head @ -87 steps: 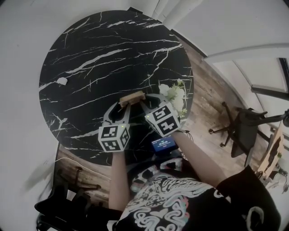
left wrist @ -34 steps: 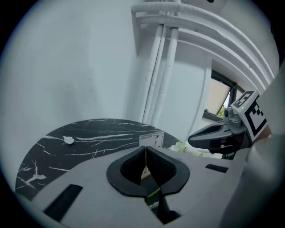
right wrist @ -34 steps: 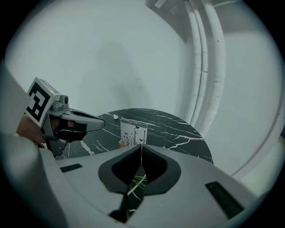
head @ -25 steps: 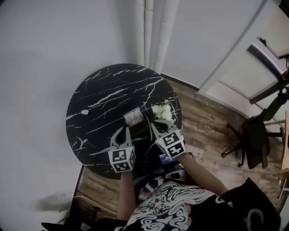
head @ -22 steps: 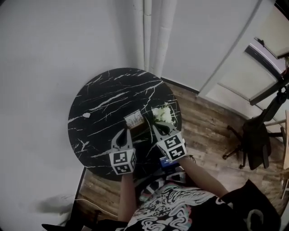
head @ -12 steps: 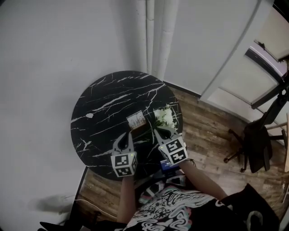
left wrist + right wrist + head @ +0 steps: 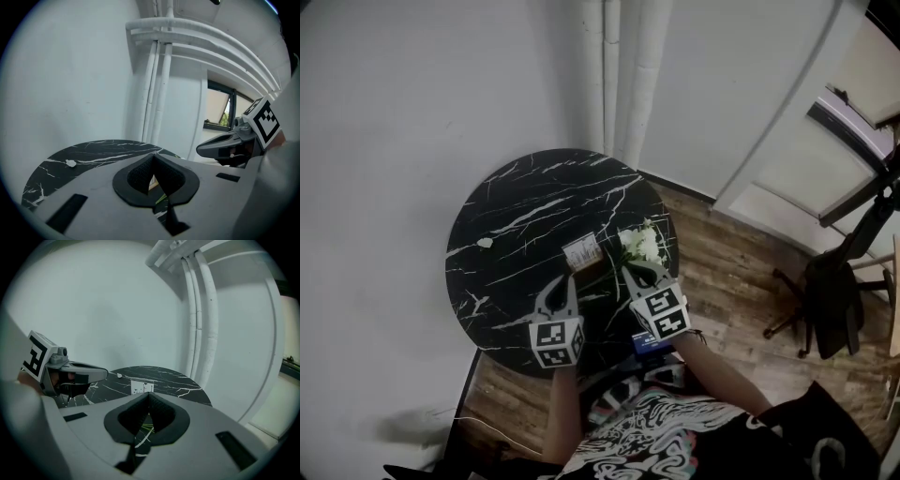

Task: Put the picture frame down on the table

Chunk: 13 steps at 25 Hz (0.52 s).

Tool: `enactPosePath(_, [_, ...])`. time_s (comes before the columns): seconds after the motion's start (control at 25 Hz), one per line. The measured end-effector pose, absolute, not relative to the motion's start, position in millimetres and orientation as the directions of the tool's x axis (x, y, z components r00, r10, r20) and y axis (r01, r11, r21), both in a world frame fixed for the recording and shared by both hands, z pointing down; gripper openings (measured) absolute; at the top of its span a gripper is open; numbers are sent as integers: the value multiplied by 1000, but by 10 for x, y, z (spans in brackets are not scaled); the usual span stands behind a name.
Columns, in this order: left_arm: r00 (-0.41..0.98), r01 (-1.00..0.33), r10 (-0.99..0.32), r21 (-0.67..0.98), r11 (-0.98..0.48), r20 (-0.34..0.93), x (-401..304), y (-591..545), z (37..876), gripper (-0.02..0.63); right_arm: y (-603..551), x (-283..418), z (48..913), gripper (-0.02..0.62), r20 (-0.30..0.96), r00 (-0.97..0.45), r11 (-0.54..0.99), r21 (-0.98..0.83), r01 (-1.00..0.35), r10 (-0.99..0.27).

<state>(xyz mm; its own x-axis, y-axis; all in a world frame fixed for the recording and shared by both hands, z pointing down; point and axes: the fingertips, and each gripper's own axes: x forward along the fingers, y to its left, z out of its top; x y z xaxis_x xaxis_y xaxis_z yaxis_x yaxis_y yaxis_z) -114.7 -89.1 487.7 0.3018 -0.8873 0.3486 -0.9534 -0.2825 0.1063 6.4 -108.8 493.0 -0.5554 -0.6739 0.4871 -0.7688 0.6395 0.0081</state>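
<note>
Table bears picture frame upright, long side crosswise, facing left tool and right tool, both closed.

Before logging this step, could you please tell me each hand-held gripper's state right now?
Left hand-held gripper: closed, holding nothing.
Right hand-held gripper: closed, holding nothing.

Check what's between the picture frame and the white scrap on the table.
Nothing: head view shows only bare veined marble table between the picture frame and the white scrap.
</note>
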Motion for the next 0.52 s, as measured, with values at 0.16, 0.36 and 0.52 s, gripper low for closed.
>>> enactPosePath(0.16, [302, -953, -885, 110, -282, 354, -1161, -920, 4912, 14, -1122, 89, 4971, 17, 497, -542, 633, 19, -774, -678])
enactPosePath(0.36, [292, -956, -886, 97, -276, 360, -1172, -927, 4956, 15, -1120, 110, 5015, 17, 504, -536, 629, 19, -777, -677])
enactPosePath(0.52, [282, -957, -898, 38, -287, 337, -1176, -931, 4891, 15, -1095, 105, 5032, 17, 510, -532, 634, 34, -772, -676])
